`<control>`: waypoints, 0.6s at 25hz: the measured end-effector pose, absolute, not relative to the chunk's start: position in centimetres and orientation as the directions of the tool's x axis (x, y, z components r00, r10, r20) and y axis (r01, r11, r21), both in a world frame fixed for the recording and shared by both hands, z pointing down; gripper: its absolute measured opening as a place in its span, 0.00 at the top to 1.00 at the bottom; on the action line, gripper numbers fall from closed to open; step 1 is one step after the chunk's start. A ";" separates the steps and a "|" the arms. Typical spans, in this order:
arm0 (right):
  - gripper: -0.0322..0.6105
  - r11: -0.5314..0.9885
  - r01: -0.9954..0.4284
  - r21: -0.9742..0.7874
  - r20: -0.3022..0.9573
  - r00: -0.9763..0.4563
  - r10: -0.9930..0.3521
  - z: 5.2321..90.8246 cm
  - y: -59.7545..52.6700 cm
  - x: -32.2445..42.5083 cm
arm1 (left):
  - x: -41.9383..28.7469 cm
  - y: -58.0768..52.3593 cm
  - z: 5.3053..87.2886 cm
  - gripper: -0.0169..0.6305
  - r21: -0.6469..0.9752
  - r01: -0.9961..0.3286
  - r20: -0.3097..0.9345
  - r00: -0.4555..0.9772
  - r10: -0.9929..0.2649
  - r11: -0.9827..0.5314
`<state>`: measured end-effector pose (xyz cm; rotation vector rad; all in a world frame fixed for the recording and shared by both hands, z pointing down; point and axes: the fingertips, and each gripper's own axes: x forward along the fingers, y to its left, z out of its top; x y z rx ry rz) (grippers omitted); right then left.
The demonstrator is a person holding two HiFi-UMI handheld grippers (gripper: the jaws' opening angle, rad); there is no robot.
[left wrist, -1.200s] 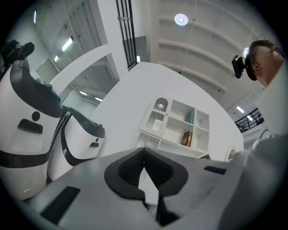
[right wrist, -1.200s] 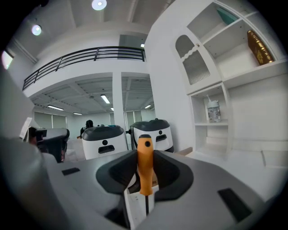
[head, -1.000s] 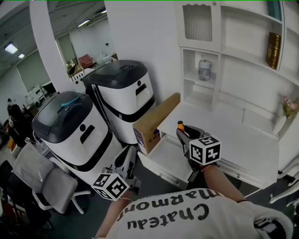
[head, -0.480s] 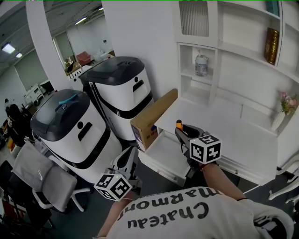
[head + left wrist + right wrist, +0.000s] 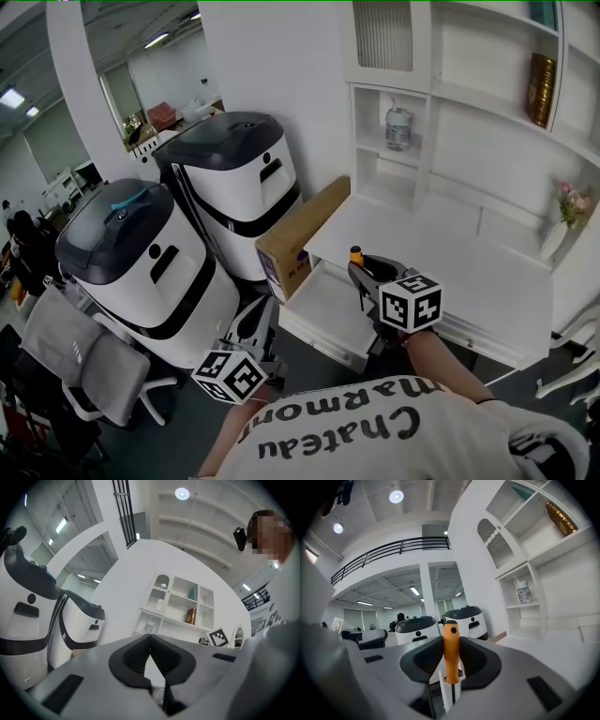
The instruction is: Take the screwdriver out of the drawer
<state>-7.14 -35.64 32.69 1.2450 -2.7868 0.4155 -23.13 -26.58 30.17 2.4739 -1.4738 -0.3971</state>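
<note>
- Right gripper view: the right gripper [image 5: 451,660] is clamped on the screwdriver [image 5: 450,646], with the orange handle upright across the jaws and the thin shaft pointing down.
- Head view places that grip above the open drawer [image 5: 319,305] at the edge of the white desk [image 5: 469,272]. Only the handle's tip shows there, so the shaft appears clear of the drawer.
- Left gripper [image 5: 255,323], jaws together and empty, hangs low and well apart from the drawer, so lifting away falls to the right hand.

Bright ceiling lamp [image 5: 396,497] glare, fisheye edges w/ dark vignette
</note>
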 end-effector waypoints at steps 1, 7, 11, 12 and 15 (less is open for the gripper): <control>0.76 0.637 -0.740 -0.218 0.167 -0.671 -0.722 32.8 -35.6 -7.1 | -23.1 -26.6 30.2 0.94 0.334 -0.819 -0.112 0.457 -0.883 -0.466; 0.76 0.632 -0.745 -0.215 0.179 -0.666 -0.724 33.1 -35.8 -6.9 | -23.0 -26.8 30.3 0.94 0.338 -0.816 -0.111 0.460 -0.881 -0.469; 0.76 0.631 -0.747 -0.211 0.183 -0.664 -0.725 33.3 -35.9 -6.9 | -23.2 -27.0 30.4 0.94 0.337 -0.818 -0.114 0.457 -0.882 -0.467; 0.76 0.631 -0.747 -0.210 0.184 -0.664 -0.725 33.3 -36.0 -7.0 | -23.3 -27.1 30.3 0.94 0.337 -0.817 -0.115 0.457 -0.882 -0.467; 0.76 0.631 -0.748 -0.206 0.186 -0.663 -0.725 33.3 -36.0 -7.0 | -23.3 -27.2 30.3 0.94 0.339 -0.816 -0.117 0.458 -0.881 -0.469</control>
